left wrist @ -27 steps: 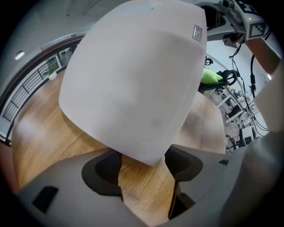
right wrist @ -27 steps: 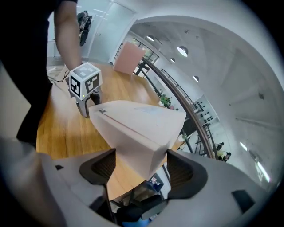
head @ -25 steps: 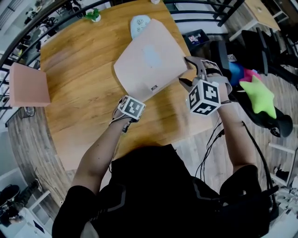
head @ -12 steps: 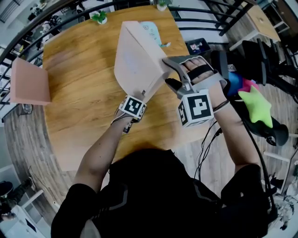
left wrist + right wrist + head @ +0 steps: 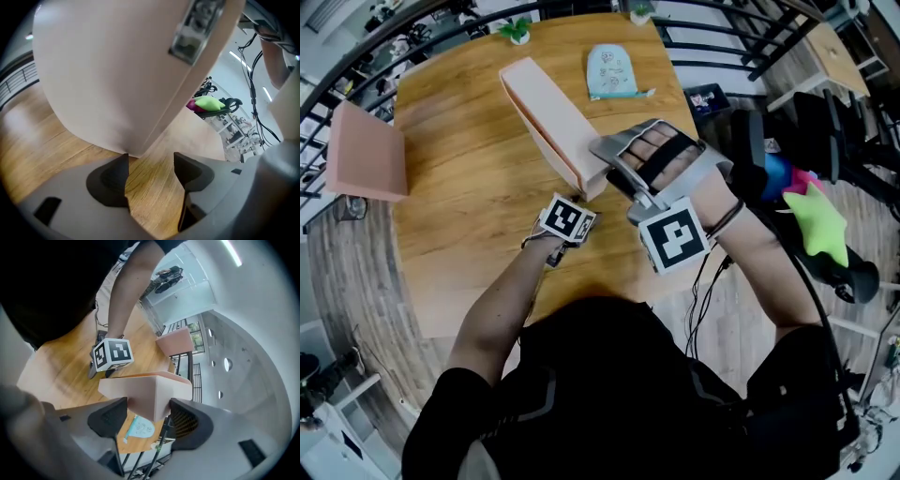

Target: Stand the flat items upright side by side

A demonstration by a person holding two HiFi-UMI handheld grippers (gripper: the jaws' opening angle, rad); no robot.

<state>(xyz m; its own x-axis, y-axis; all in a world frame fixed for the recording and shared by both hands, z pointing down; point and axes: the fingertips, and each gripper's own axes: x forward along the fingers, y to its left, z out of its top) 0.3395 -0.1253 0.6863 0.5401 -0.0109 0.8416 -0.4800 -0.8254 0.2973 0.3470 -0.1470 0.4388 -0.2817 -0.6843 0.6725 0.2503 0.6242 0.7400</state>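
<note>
Finding: the pink folder [image 5: 548, 117] is raised on its long edge near the middle of the counter [image 5: 459, 244], leaning rather than plumb. The right gripper [image 5: 147, 406] has its fingers [image 5: 110, 416] on either face of the folder's near end. They have just been closing and now appear to bear on it at a middling width. The left gripper [image 5: 150, 161] has its fingers apart with only bare wood between them. The folder's lower corner sits just at the tip of one finger (contact not certain).

A second pink folder [image 5: 361, 161] is at the counter's left edge, well apart from the first; whether it stands or lies I cannot tell. A pale blue pouch [image 5: 614, 73] lies flat beyond.

Assessment: the task is at an early stage. One item is partly up and not yet free-standing. The second folder remains to be brought alongside and stood (the pouch too, if it counts).
</note>
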